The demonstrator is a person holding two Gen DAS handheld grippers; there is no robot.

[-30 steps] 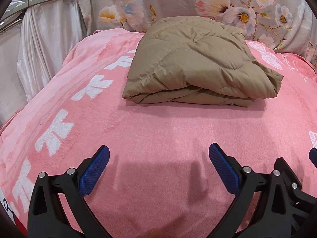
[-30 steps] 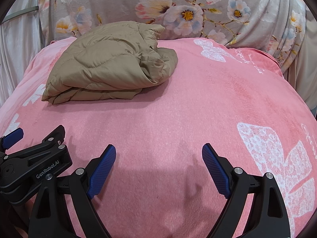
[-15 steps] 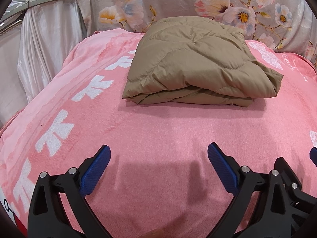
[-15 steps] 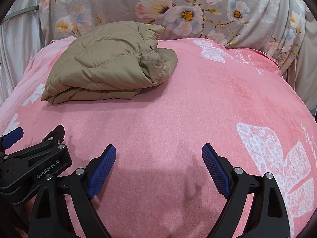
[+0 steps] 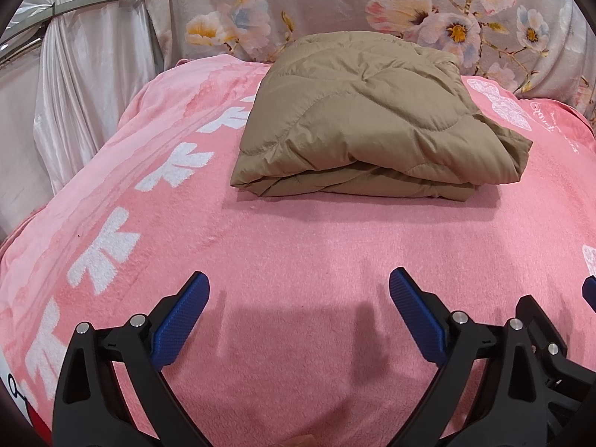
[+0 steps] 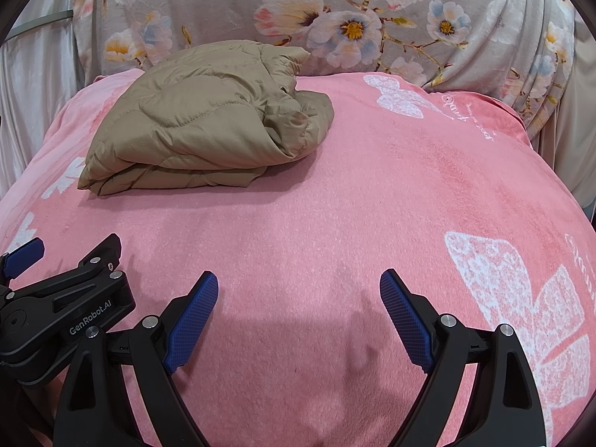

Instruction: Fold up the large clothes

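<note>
A tan quilted jacket (image 5: 365,119) lies folded into a thick bundle on the pink blanket (image 5: 298,246), toward the far side; it also shows in the right wrist view (image 6: 208,119) at upper left. My left gripper (image 5: 298,298) is open and empty, low over the blanket, well short of the jacket. My right gripper (image 6: 298,298) is open and empty too, beside the left one, whose black body (image 6: 56,309) shows at the lower left of the right wrist view.
A floral grey cover (image 5: 372,3) rises behind the blanket. A white curtain with a metal rail (image 5: 74,56) hangs at the left. The blanket drops away at the left and right edges.
</note>
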